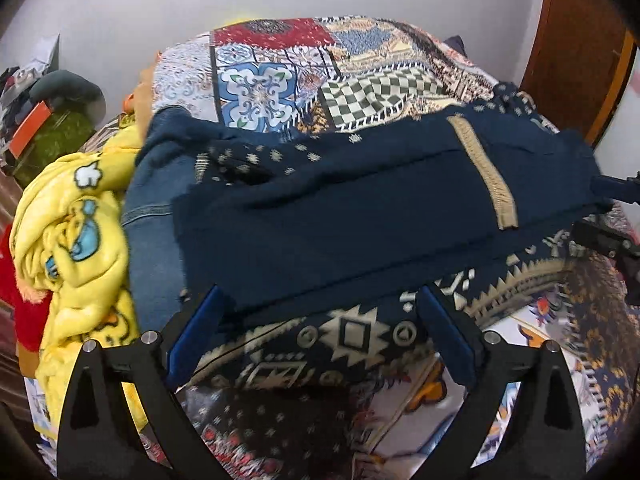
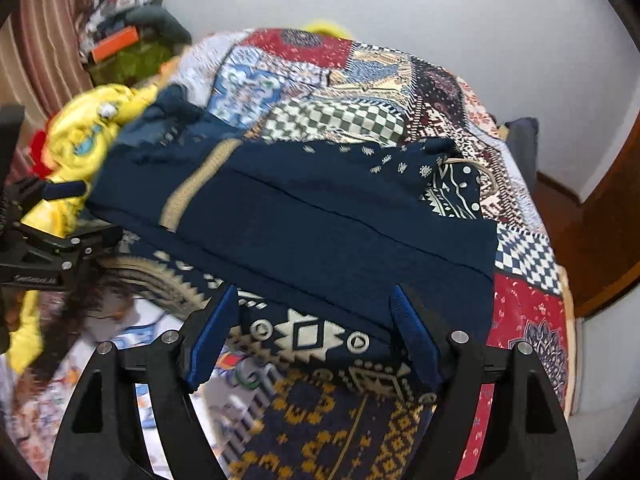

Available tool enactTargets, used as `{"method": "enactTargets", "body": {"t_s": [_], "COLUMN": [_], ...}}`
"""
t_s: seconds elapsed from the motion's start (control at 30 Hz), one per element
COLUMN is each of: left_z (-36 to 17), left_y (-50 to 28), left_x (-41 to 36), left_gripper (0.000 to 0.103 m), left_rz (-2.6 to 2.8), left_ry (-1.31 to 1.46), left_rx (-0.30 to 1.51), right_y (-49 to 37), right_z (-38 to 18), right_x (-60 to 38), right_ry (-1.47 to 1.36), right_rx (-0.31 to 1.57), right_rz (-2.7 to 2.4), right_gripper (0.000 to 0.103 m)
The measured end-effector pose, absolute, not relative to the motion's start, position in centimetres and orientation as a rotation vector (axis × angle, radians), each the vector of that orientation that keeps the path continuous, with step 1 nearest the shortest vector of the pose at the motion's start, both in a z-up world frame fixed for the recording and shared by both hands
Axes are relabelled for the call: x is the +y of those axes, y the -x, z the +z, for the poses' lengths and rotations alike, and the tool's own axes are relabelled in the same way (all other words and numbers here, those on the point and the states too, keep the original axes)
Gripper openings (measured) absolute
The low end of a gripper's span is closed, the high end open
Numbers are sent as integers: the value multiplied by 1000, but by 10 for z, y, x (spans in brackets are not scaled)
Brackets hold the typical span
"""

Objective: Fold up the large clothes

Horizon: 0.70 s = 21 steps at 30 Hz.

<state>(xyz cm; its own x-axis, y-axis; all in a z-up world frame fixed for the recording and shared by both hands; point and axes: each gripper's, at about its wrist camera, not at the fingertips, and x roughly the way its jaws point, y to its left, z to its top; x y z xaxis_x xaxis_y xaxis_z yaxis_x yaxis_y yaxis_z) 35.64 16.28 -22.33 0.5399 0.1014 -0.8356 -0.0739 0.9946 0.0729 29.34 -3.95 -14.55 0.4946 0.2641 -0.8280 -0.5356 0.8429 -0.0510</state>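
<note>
A large navy garment (image 1: 360, 216) with beige geometric borders lies folded across the patchwork quilt (image 1: 264, 92) on the bed. A beige strip (image 1: 488, 176) runs down its top layer. My left gripper (image 1: 322, 296) is open just above the garment's near patterned edge, its blue pads wide apart and pressing on nothing. In the right wrist view the same garment (image 2: 320, 224) fills the middle, and my right gripper (image 2: 314, 292) is open over its near edge, pads clear of the cloth. Each gripper shows at the edge of the other's view: the right gripper (image 1: 616, 188) and the left gripper (image 2: 48, 216).
A crumpled yellow cartoon blanket (image 1: 80, 240) and a blue denim piece (image 1: 156, 216) lie to the left of the garment. Cluttered boxes and bags (image 2: 128, 44) stand in the far left corner by a curtain. A wooden door (image 2: 608, 216) is on the right, and a white wall (image 2: 440, 8) is behind the bed.
</note>
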Motion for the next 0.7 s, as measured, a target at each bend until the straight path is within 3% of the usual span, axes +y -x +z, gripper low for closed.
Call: {"method": "enactTargets", "body": {"t_s": [0.33, 0.7], "left_z": [-226, -168], "left_y": [-415, -491], "left_x": [184, 214], "left_gripper": [98, 98], "left_rz": [128, 221], "left_ry": [12, -50], "left_rx": [981, 890], "right_y": [-324, -423], "right_z": [-153, -114], "right_x": [-17, -11], "right_ry": [439, 307], "right_rx": [880, 879], "right_rz": [492, 375], "right_gripper": [76, 76]}}
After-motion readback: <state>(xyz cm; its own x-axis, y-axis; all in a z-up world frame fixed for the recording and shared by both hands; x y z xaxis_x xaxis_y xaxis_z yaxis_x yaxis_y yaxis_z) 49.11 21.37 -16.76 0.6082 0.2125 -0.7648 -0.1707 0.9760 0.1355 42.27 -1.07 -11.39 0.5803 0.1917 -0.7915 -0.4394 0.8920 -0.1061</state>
